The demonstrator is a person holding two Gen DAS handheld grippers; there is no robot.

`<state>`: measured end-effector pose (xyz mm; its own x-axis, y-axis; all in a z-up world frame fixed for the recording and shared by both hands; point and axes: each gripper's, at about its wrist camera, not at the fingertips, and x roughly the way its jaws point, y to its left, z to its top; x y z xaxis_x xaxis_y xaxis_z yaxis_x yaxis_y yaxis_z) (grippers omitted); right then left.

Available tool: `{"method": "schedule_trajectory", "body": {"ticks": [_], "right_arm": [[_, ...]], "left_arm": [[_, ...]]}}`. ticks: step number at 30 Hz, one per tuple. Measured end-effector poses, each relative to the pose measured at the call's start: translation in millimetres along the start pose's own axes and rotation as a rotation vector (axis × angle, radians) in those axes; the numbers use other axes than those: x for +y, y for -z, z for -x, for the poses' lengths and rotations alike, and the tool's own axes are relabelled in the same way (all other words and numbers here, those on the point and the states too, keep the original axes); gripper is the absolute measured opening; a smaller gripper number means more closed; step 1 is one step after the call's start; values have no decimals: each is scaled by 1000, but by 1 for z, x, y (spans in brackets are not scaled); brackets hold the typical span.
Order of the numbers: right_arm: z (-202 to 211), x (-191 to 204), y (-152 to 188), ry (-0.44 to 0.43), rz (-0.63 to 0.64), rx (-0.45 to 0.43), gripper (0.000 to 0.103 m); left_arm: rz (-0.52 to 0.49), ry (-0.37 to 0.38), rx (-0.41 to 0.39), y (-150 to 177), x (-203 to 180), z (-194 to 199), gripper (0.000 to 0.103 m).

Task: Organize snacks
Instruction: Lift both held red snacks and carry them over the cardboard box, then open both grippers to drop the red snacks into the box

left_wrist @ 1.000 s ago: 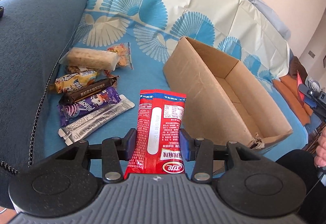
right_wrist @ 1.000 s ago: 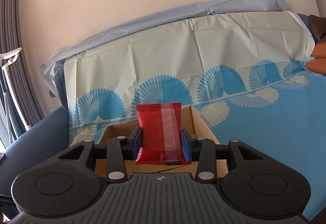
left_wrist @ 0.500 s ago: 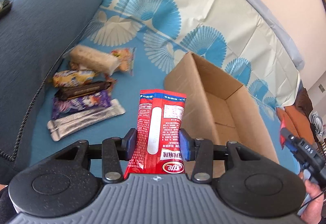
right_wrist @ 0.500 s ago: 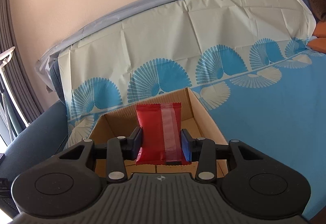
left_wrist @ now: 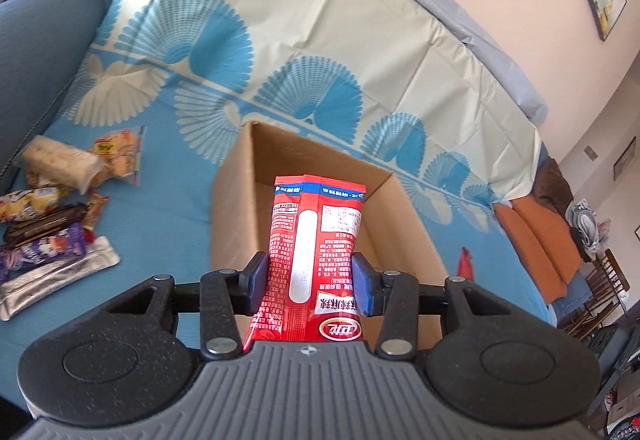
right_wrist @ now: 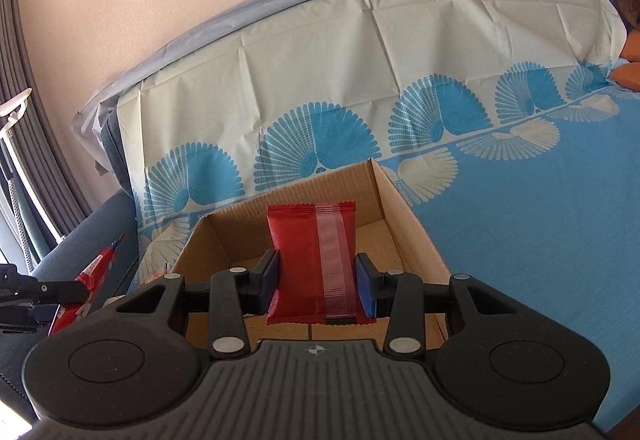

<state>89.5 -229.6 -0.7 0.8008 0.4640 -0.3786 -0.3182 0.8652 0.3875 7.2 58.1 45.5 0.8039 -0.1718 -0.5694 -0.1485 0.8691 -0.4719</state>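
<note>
Sofa [left_wrist: 36,52] under a fan-print cover carries the open cardboard box [left_wrist: 240,208], ready for snacks. Each hand-held gripper pinches a packet over it: left [left_wrist: 309,285] a red printed stick pack [left_wrist: 316,240], right [right_wrist: 316,282] a plain red pouch [right_wrist: 310,252].

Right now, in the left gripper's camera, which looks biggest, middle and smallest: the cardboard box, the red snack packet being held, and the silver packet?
1. cardboard box, looks largest.
2. red snack packet, held in the left gripper.
3. silver packet, looks smallest.
The red packet is very near the camera, so it may only look bigger than the silver one.
</note>
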Motion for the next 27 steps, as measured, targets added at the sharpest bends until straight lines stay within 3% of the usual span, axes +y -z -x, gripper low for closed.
{"method": "schedule_trajectory", "body": {"ticks": [14, 21, 27], "right_arm": [[0, -7, -2, -24, -7, 4, 42], [-6, -10, -5, -21, -10, 51, 46], [-9, -14, -4, 0, -27, 80, 47]], "left_arm": [[-35, 71, 19, -8, -53, -33, 48], [-60, 99, 34, -17, -77, -51, 50], [-76, 82, 4, -8, -74, -46, 70]]}}
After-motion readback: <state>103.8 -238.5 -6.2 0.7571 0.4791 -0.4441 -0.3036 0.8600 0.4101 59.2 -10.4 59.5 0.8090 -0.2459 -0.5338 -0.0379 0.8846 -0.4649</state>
